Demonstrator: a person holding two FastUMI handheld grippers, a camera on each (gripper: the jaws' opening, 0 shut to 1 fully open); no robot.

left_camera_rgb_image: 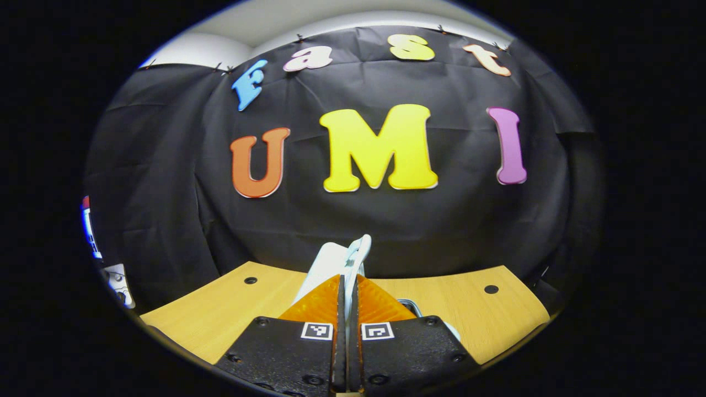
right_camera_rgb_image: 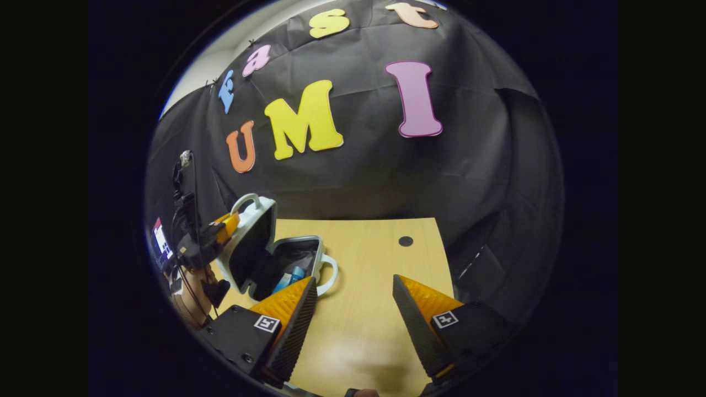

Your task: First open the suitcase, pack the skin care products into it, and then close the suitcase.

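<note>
On the wooden table (right_camera_rgb_image: 375, 259), toward its left side in the right gripper view, the small white suitcase (right_camera_rgb_image: 278, 259) lay open, its base flat on the tabletop and its lid (right_camera_rgb_image: 251, 242) raised to a steep tilt. Inside the dark-lined base a blue skin care product (right_camera_rgb_image: 291, 278) was visible; other contents were too dark to make out. A white carrying handle (right_camera_rgb_image: 330, 274) projected from the base toward the table's middle, and a second handle (right_camera_rgb_image: 245, 201) arched from the lid's upper edge.

In the same view the left gripper (right_camera_rgb_image: 223, 227), held by a hand (right_camera_rgb_image: 190, 298) at the far left, met the lid at its outer edge. In the left gripper view that gripper (left_camera_rgb_image: 347, 295) had its fingers clenched on the thin white rim of the lid (left_camera_rgb_image: 353, 256), which rose edge-on between them, with the tabletop (left_camera_rgb_image: 474, 309) beyond and to either side.

The right gripper (right_camera_rgb_image: 356, 309) stood with its fingers released and spread wide, nothing between them, over bare tabletop just to the right of the suitcase. A dark round hole (right_camera_rgb_image: 405, 241) marked the table near its far edge.
</note>
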